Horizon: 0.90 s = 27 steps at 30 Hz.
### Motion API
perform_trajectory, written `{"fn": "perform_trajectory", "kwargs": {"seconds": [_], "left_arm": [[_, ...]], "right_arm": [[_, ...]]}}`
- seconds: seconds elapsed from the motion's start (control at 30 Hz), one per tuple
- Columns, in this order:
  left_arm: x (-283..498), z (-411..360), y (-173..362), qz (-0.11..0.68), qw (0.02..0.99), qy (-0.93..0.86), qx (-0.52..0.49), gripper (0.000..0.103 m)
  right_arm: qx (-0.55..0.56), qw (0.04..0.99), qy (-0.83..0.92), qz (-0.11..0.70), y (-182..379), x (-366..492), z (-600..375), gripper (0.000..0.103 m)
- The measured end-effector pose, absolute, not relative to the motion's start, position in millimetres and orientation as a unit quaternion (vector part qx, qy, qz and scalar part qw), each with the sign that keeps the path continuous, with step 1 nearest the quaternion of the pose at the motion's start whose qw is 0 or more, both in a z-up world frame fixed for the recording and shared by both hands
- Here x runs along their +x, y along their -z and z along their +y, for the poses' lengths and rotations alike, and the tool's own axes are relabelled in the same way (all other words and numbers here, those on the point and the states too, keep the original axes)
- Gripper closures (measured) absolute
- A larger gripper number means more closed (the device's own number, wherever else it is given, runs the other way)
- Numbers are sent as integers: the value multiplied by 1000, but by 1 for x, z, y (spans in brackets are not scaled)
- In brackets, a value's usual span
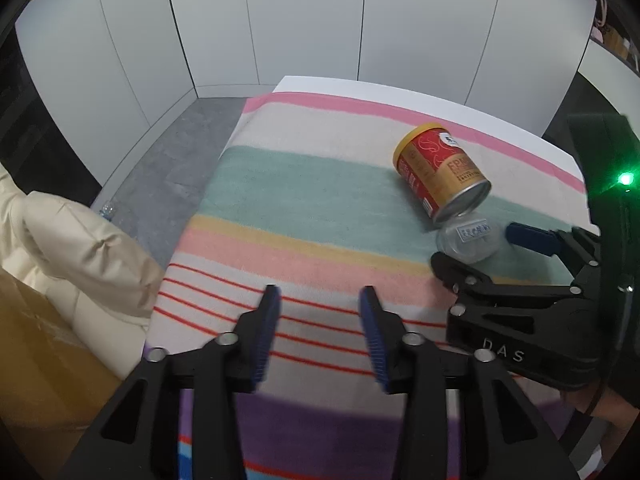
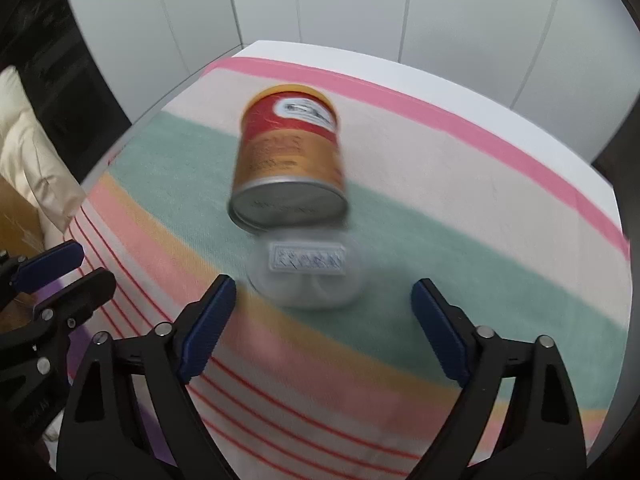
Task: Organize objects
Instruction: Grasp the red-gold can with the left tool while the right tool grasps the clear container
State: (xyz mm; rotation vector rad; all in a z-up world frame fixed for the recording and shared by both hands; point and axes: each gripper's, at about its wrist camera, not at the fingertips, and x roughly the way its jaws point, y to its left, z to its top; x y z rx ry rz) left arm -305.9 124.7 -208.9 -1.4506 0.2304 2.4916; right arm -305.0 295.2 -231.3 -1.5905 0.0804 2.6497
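the step in hand looks like the approach: both grippers hang over a striped blanket [image 1: 304, 184] spread on a white counter [image 1: 520, 136], and nothing is lifted yet. the task's things lie together on the green stripe: a red and gold tin can [image 2: 288, 160] tipped on its side with its metal base toward the right wrist camera, and a clear plastic lid [image 2: 306, 276] with a small label, lying flat and touching or just overlapping the can's base at its 6 o'clock.

the right gripper [image 2: 324, 328] stands wide, empty, its blue pads [image 2: 206, 328] on either side of the lid's near edge but apart from it. the left gripper [image 1: 320, 332] is about half open and empty, over the red pinstripes, with the can at its 2 o'clock, well apart.

the next move probably calls for the right gripper to go lower and forward so the pads bracket the lid or the can, then close. the lid is thin and flat on soft cloth, so the pads may catch the blanket; the can may roll if nudged.

for room: the counter's far edge runs at 12 o'clock behind the can, the floor [image 1: 168, 184] drops off at 9 o'clock, and a cream padded jacket [image 1: 80, 248] lies beyond that edge. the two grippers sit close together, so the left one should keep aside.
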Motion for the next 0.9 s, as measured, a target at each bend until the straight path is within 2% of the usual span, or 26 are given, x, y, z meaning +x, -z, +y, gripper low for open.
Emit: {"fn": "perform_trajectory", "kwargs": {"seconds": [0.03,0.1,0.13,0.2,0.27,0.47,0.73,0.77,0.9], "left_arm": [[-308,127,210,78,125,-855,-497,41],[-311,133,211,74,129,-856,-495,27],[-313,138,212,73,131,-856,-495,25],[-316,150,212,70,131,-858,-493,10],[-318,162,212,63,135,-860,-487,5],[-336,212,218,30,134,-863,-486,5],[-359,244,219,40,90,-868,-487,5],[-360,243,221,40,86,-867,-490,7],[-368,238,227,33,97,-858,-503,36]], "right_arm": [[-510,27,-859,19,230,-306,294,30],[-506,31,-862,15,228,-305,296,42],[-508,33,-861,16,228,-304,299,42],[-508,45,-860,24,227,-300,310,42],[-506,66,-859,34,227,-292,328,42],[-506,112,-853,64,228,-281,382,42],[-507,124,-850,69,229,-280,406,42],[-507,125,-850,69,229,-281,406,42],[-512,122,-846,82,224,-275,413,42]]}}
